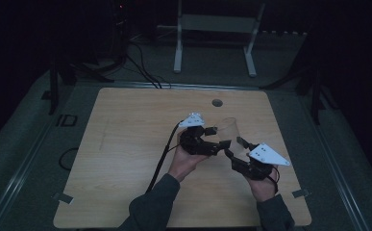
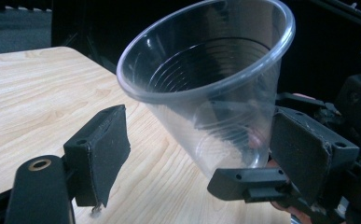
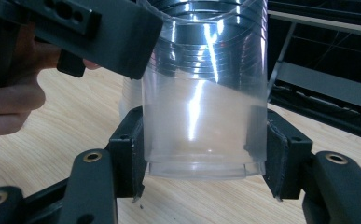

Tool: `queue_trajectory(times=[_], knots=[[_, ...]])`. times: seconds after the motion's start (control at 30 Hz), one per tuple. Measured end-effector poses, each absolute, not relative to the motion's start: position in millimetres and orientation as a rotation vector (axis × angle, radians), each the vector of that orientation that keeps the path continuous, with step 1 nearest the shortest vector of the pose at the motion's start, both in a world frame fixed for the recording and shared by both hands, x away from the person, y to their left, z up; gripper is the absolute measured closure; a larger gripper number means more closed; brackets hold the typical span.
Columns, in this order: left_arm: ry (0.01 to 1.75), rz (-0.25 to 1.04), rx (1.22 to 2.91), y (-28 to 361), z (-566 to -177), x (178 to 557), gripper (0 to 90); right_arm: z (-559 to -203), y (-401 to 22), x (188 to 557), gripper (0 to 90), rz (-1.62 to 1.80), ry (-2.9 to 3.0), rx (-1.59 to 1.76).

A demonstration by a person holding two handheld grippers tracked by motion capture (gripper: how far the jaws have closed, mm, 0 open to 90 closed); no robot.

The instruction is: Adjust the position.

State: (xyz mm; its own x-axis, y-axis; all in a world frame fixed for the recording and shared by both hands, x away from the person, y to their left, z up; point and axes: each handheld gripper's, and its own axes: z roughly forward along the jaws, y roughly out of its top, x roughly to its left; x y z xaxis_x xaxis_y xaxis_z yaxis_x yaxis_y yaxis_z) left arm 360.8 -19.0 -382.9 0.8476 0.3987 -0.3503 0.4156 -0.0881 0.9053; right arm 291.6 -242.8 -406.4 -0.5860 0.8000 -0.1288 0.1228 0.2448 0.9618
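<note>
A clear plastic cup [image 1: 229, 131] is held tilted just above the wooden table [image 1: 126, 144], right of its middle. My right gripper [image 1: 235, 147] is shut on the cup's base; in the right gripper view both pads [image 3: 130, 149] press the cup [image 3: 204, 107] from either side. My left gripper [image 1: 218, 136] stands open around the cup's upper wall. In the left gripper view the cup [image 2: 206, 93] leans between its jaws, and the left pad [image 2: 101, 154] is clear of it. The left gripper [image 2: 204, 154] holds nothing. A hand grasps each gripper.
A round hole [image 1: 217, 102] sits in the table near its far edge. Beyond the table stand a white frame [image 1: 217, 29] and cables [image 1: 145, 72] on a dark floor. A black cable [image 1: 162, 159] trails from the left gripper toward the near edge.
</note>
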Motion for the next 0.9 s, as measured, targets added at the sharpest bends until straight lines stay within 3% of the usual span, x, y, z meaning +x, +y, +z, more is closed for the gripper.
queue_trajectory(times=[0.57,0.9], knots=[[0.653,-0.059,1.644,-24.9,-384.4,365.5,19.2,-409.9,-236.1,291.7,41.2,1.396,1.903,0.83],[0.658,-0.073,1.616,-24.5,-385.2,365.4,26.7,-410.0,-236.7,292.8,40.4,1.383,1.93,0.815]])
